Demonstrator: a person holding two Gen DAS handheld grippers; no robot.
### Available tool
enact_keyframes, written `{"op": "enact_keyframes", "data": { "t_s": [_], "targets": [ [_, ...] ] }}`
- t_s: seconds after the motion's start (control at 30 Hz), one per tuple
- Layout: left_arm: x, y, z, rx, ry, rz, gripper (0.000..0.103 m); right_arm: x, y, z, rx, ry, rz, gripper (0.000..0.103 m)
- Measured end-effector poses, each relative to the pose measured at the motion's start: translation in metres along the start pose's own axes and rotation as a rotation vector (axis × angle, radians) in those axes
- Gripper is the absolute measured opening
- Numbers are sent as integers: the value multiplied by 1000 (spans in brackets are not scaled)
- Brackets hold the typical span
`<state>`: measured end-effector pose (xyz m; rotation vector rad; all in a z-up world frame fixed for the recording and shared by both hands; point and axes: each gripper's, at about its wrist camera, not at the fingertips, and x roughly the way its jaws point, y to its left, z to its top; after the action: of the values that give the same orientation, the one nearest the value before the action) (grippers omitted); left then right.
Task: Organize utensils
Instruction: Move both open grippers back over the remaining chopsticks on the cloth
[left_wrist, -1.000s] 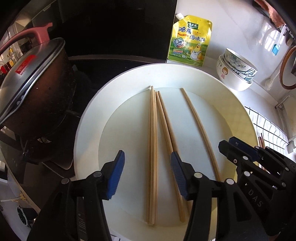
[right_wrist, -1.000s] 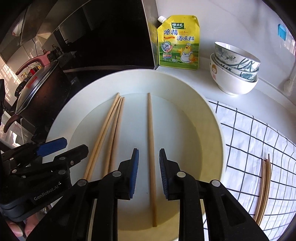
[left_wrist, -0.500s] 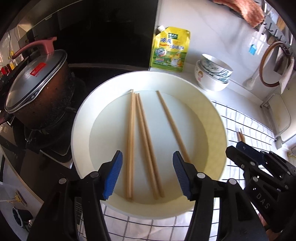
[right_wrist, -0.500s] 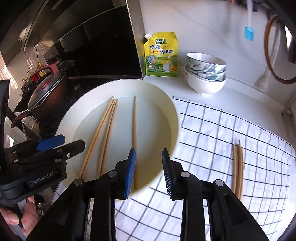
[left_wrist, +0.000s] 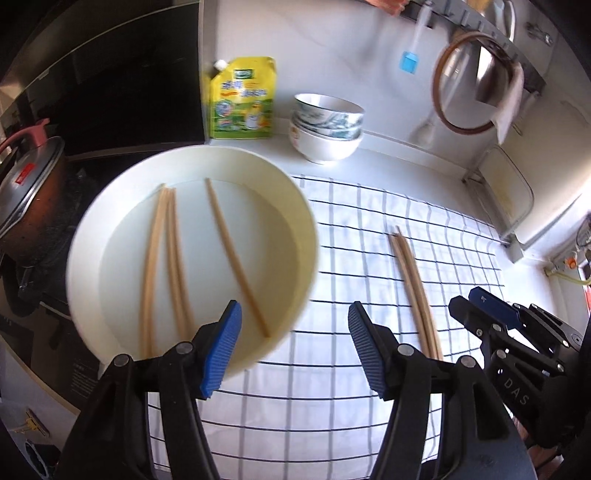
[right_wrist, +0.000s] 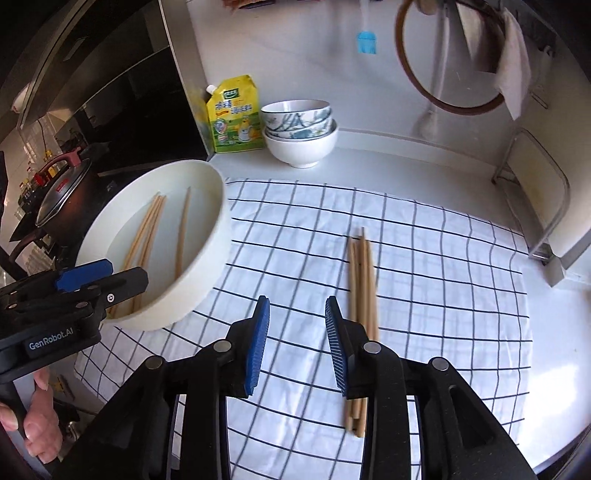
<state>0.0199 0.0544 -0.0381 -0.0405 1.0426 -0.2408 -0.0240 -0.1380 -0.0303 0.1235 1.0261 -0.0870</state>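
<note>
White counter with checked cloth (right_wrist: 406, 258): both claws, left claw (left_wrist: 293, 347) opening and right claw (right_wrist: 297, 343) open, empty; square up over wooden chopsticks (right_wrist: 364, 280) at centre frame before closing.

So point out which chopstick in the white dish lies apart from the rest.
The lone chopstick nearest the checked cloth. In the white dish the other chopsticks lie close together on the pot side; this one has a clear gap around it.

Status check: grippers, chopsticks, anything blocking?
Left gripper opening, right gripper open, both empty. Chopsticks in white dish, bundle on checked cloth. No obstruction.
</note>
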Motion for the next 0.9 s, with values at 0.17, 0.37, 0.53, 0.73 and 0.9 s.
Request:
{"op": "enact_keyframes", "data": {
  "t_s": [0.17, 0.37, 0.53, 0.73, 0.9],
  "targets": [
    [12, -35, -8, 30, 29, -37, 60, -2, -40, -14, 44, 18, -45, 31],
    [34, -67, -19, 60, 65, -45, 60, 19, -74, -35, 53, 58, -57, 33],
    [52, -80, -26, 71, 89, -31, 61, 46, -91, -49, 70, 103, -44, 33],
    [69, -81, -34, 57, 117, -4, 61, 70, -93, -53, 64, 127, -17, 34],
    [78, -79, -39, 50, 134, 8, 61, 81, -89, -51, 48, 127, -8, 34]
  ]
}}
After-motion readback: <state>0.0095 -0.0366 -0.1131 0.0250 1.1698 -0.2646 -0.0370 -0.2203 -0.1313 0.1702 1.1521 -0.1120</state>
